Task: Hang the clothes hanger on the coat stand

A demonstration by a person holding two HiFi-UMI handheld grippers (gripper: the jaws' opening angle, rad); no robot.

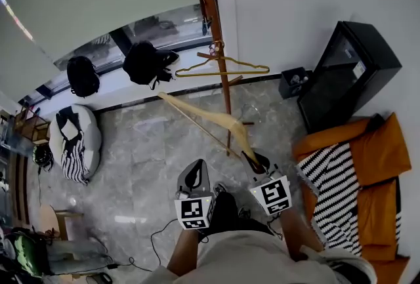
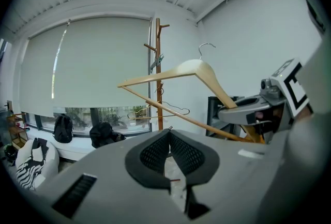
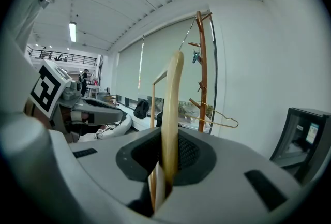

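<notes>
Right gripper extends forward from the person's body, tilted slightly downward. Its fingers clamp one end of the wooden hanger, which reaches toward the coat stand. Left gripper is held alongside, fingers closed together, empty.

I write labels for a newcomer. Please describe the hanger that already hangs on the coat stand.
Find the tall wooden coat stand against the white wall beside the window. On a lower peg hangs a thin gold wire hanger. Unlike the thick pale wooden hanger held in the right gripper, it is slender metal.
</notes>
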